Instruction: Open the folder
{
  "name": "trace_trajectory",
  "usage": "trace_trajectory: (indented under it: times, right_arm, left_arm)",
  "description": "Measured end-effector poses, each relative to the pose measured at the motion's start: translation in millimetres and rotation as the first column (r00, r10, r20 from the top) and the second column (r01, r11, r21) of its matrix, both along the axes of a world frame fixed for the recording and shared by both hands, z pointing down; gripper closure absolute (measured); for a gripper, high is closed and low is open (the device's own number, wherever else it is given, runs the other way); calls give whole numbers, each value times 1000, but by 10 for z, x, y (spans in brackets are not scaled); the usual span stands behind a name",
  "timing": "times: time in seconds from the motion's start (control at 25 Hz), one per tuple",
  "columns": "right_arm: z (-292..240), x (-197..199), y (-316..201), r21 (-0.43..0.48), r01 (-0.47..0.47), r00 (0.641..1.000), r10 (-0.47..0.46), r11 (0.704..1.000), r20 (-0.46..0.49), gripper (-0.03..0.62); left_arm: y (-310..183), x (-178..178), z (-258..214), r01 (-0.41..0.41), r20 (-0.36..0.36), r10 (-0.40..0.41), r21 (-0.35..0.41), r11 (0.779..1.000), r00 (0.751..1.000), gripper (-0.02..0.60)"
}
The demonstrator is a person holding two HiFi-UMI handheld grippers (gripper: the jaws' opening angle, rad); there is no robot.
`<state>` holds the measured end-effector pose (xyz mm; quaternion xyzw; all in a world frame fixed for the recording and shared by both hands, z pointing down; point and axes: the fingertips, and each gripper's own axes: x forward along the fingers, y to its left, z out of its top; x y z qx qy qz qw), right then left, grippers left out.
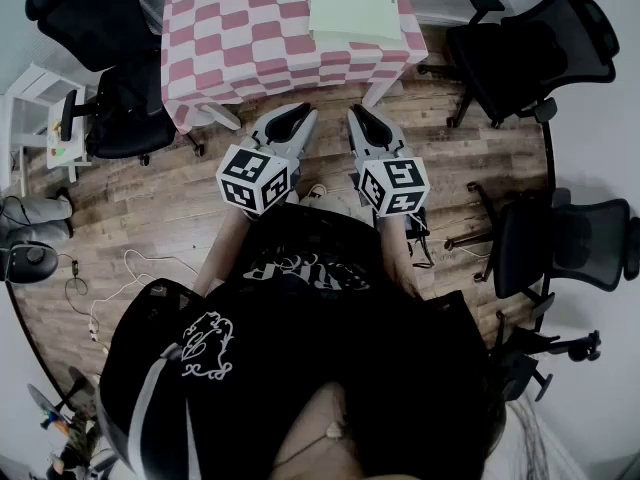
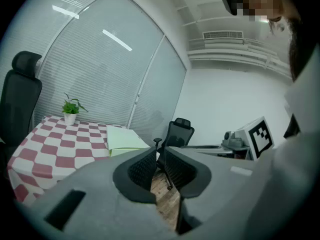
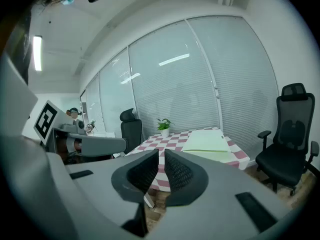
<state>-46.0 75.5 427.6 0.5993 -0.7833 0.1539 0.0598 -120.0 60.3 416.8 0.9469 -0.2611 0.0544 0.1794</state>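
A pale green folder [image 1: 355, 3] lies closed and flat on the far right part of a table with a red and white checked cloth [image 1: 240, 28]. My left gripper [image 1: 300, 116] and right gripper [image 1: 358, 116] are held side by side over the wooden floor, short of the table's near edge and pointing at it. In the left gripper view the jaws [image 2: 160, 151] stand almost together with nothing between them, and the folder [image 2: 125, 140] lies beyond. The right gripper [image 3: 161, 153] looks the same, with the folder [image 3: 207, 141] ahead to its right.
A small potted plant [image 3: 164, 126] stands at the table's far end. Black office chairs stand to the right [image 1: 530, 53], lower right [image 1: 570, 243] and left [image 1: 110, 98] of the table. A white shelf [image 1: 40, 108] and cables [image 1: 110, 278] lie at the left.
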Motion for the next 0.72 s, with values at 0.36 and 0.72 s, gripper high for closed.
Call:
trace_trajectory:
  times: [0.36,0.72]
  right_arm:
    - [-23,76,-5,20,3,999,-3,1000,35,554]
    - [57,91,29,-1,36,998,-36,999,54,554]
  left_arm:
    - [11,57,0,11,8,-11,7,1000,1000,522]
    - [51,96,-4,17,24,-18,15,1000,1000,523]
